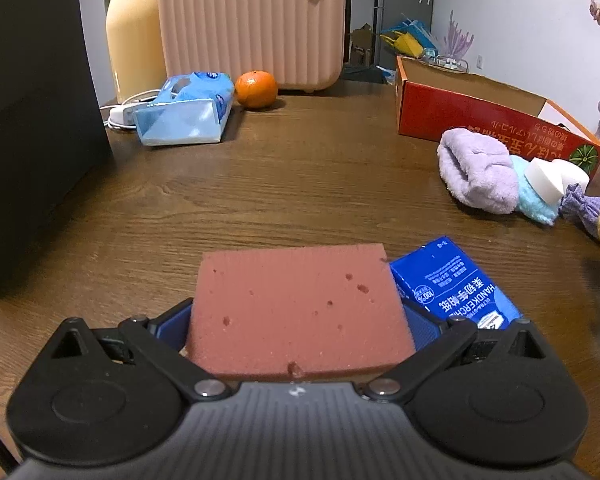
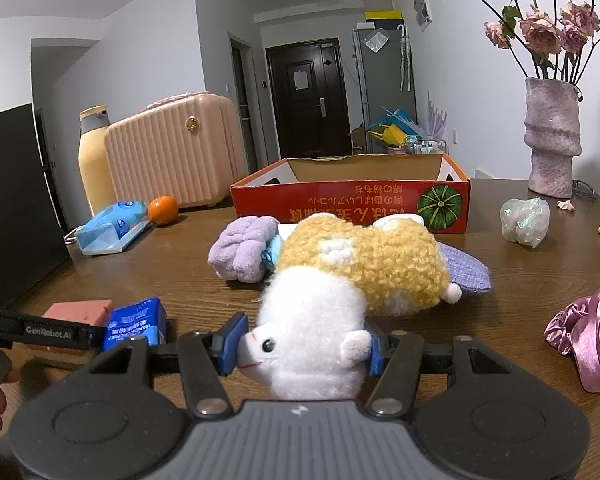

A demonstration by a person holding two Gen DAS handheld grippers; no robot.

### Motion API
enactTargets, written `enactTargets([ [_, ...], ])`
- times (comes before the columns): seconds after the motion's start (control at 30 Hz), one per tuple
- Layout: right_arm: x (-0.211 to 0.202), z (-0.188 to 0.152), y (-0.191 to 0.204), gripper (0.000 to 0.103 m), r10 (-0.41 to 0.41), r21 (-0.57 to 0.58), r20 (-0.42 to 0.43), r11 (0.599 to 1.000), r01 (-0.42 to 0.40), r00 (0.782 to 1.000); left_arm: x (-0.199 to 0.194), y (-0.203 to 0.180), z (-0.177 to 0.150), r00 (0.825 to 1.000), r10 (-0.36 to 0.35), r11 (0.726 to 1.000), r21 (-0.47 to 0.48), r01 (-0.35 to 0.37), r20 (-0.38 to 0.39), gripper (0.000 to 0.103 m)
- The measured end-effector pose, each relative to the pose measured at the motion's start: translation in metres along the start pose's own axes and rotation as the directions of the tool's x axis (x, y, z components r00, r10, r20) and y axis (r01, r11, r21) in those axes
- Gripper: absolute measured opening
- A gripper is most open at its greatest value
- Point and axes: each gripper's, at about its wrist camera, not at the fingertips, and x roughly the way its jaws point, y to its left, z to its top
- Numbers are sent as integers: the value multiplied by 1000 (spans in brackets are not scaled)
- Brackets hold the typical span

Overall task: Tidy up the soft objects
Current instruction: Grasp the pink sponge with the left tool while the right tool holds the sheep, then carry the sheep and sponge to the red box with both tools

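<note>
My left gripper (image 1: 296,322) is shut on a pink sponge (image 1: 296,304), with a blue pad pressed against each side, low over the wooden table (image 1: 300,184). A blue handkerchief pack (image 1: 452,284) lies just right of the sponge. My right gripper (image 2: 304,348) is shut on the white head of a yellow-and-white plush toy (image 2: 364,264), whose body rests on the table. Behind the toy stands an open red cardboard box (image 2: 352,200). A purple fuzzy cloth (image 2: 244,252), a light blue fuzzy piece (image 1: 536,200) and a purple knitted cloth (image 2: 468,272) lie around the toy.
A pink satin scrunchie (image 2: 588,328) lies at the right, near an iridescent lump (image 2: 526,220) and a vase of flowers (image 2: 552,140). At the back left are an orange (image 1: 256,89), a tissue pack (image 1: 184,112), a pink suitcase (image 1: 252,24) and a flask (image 1: 132,32). A black block (image 1: 32,120) lines the left edge.
</note>
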Motion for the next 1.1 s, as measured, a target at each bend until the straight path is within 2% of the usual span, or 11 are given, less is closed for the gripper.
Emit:
enactTargets([
  [0.3,-1,-1,0,57,3,6,0,1000,-3,1000,6,3,-1,1000,-18,1000,-23,17,-26,102],
  [0.5,-2,-2,-1,57,-5,12,10,1000,4,1000,4,7,-1,1000,-25,999,-42,25,-9,100],
  [0.73,-6,-4,-1,57,-13,7,28,1000,12,1000,-7,10,-2,998,-29,998,-52,32,52,100],
  [0.93,-10,-2,0,57,-19,4,57,1000,19,998,-14,11,1,996,-1,998,-60,7,87,100],
  [1.1,-12,3,3,57,-26,-20,77,999,28,997,-31,8,5,988,-15,999,-37,21,155,100],
])
